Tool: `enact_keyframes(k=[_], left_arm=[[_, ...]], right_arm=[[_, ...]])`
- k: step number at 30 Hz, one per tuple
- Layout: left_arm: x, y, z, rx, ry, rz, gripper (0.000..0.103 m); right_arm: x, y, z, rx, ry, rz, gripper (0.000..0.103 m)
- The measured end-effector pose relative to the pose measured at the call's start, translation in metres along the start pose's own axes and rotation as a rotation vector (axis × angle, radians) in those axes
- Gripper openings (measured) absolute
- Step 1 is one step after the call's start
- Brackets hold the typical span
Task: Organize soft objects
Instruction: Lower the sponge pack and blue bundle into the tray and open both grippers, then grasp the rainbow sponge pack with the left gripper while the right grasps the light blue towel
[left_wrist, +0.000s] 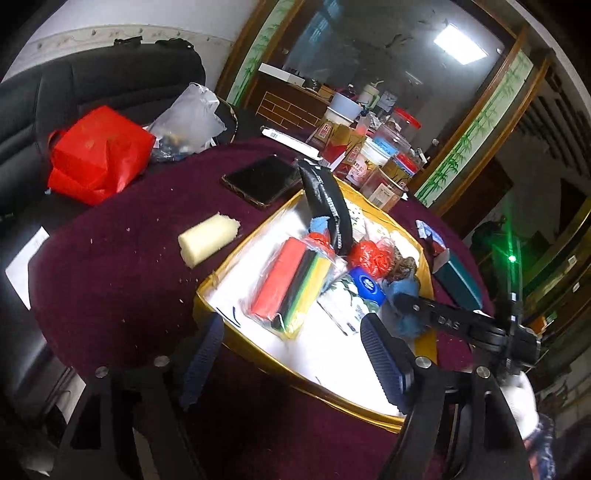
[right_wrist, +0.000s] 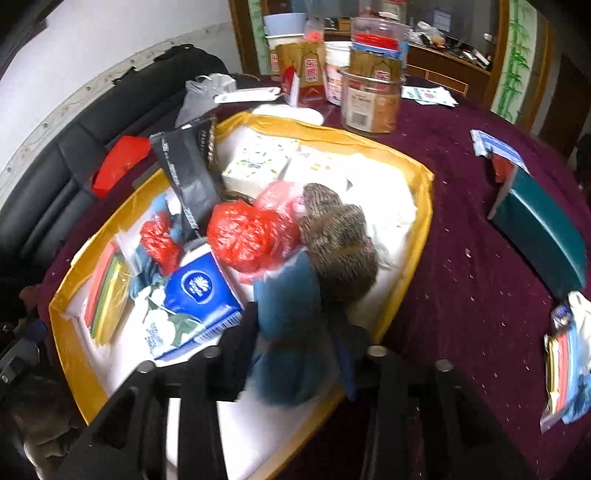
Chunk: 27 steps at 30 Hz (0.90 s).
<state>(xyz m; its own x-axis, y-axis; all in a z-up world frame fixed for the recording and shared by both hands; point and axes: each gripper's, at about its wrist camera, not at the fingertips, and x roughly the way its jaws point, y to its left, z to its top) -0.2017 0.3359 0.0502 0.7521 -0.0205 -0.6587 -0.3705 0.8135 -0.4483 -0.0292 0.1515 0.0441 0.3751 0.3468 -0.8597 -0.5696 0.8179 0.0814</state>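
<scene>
A gold-rimmed white box on the maroon table holds soft things: a packed stack of coloured sponges, a blue tissue pack, red mesh bags, a black pouch and napkin packs. My right gripper is shut on a blue and brown plush toy over the box's near right side; it also shows in the left wrist view. My left gripper is open and empty above the box's near edge. A pale yellow sponge lies on the table left of the box.
A phone lies behind the sponge. A red bag and clear plastic bag sit on the black sofa. Jars and cartons stand behind the box. A green box and a packet lie to the right.
</scene>
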Motion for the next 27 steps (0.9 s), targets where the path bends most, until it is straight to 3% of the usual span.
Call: enact_keyframes(k=[2, 3, 4, 9, 14, 20, 23, 27], left_arm=[[-0.001, -0.003, -0.003, -0.011, 0.001, -0.016, 0.081], [-0.002, -0.005, -0.004, -0.011, 0.002, -0.022, 0.081], [-0.002, -0.007, -0.005, -0.010, 0.005, -0.029, 0.082], [0.000, -0.026, -0.013, 0.024, 0.032, -0.047, 0.084], [0.007, -0.049, -0.024, 0.063, 0.079, -0.075, 0.086], [0.012, -0.091, -0.042, 0.131, 0.128, -0.132, 0.087], [0.012, -0.117, -0.053, 0.188, 0.146, -0.155, 0.088], [0.017, -0.149, -0.072, 0.268, 0.192, -0.191, 0.088]], right_arm=[[-0.009, 0.000, -0.003, 0.000, -0.019, 0.028, 0.052], [-0.016, -0.001, -0.006, 0.002, -0.038, 0.031, 0.062], [-0.024, -0.001, -0.008, 0.002, -0.062, 0.033, 0.066], [-0.074, -0.017, -0.033, -0.020, -0.193, 0.032, 0.075], [-0.102, -0.076, -0.082, 0.064, -0.227, -0.016, 0.077], [-0.127, -0.172, -0.137, 0.280, -0.234, -0.084, 0.077], [-0.140, -0.217, -0.153, 0.390, -0.249, -0.121, 0.077], [-0.146, -0.251, -0.152, 0.460, -0.267, -0.068, 0.077]])
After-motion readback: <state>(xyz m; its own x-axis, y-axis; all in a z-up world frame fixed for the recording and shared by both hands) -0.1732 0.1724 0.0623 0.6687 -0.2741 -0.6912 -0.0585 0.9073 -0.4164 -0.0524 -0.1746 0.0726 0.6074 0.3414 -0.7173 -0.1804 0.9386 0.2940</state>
